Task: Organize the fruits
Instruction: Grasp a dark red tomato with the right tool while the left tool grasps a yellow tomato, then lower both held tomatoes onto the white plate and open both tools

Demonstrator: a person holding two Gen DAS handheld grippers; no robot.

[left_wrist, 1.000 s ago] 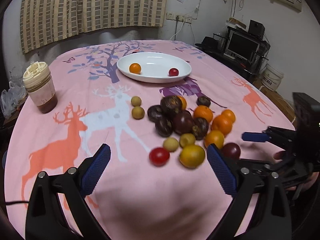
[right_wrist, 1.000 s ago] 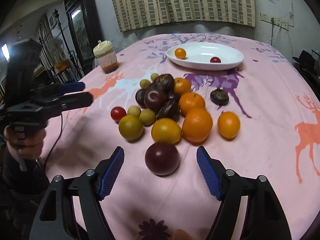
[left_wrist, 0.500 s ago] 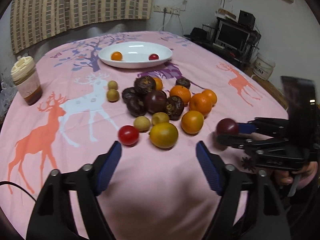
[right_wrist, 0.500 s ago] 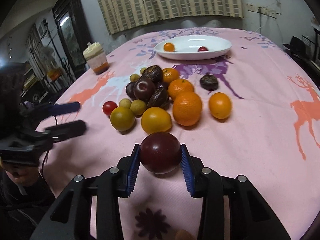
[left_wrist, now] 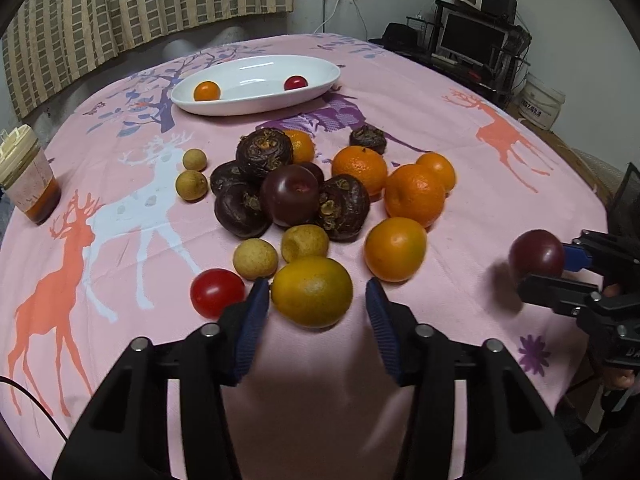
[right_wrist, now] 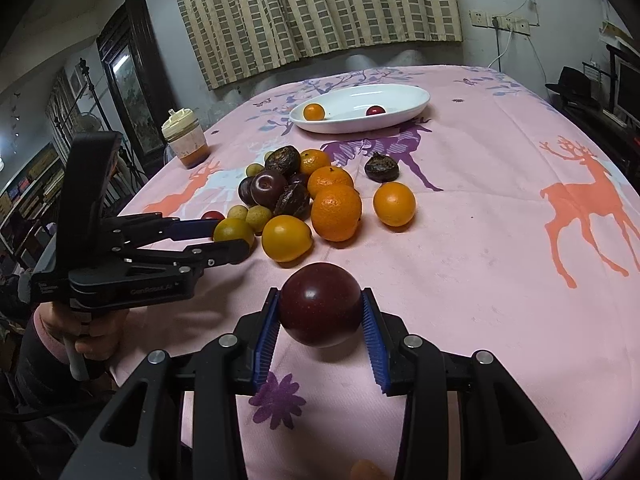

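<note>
jaws of right gripper [right_wrist: 320, 316] clamped on plum [right_wrist: 319, 304], lifted clear for carry to white dish [right_wrist: 416, 108]. left gripper [left_wrist: 314, 304] jaws closing around yellow fruit [left_wrist: 312, 291], not yet pinching, beside pile on tablecloth [left_wrist: 500, 184].

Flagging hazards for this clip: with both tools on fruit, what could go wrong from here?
1. The left tool is closing around the yellow-green fruit; its left finger sits close to the red cherry tomato and may knock it rolling.
2. The right tool grips the round dark plum only at its sides; it could slip out.
</note>
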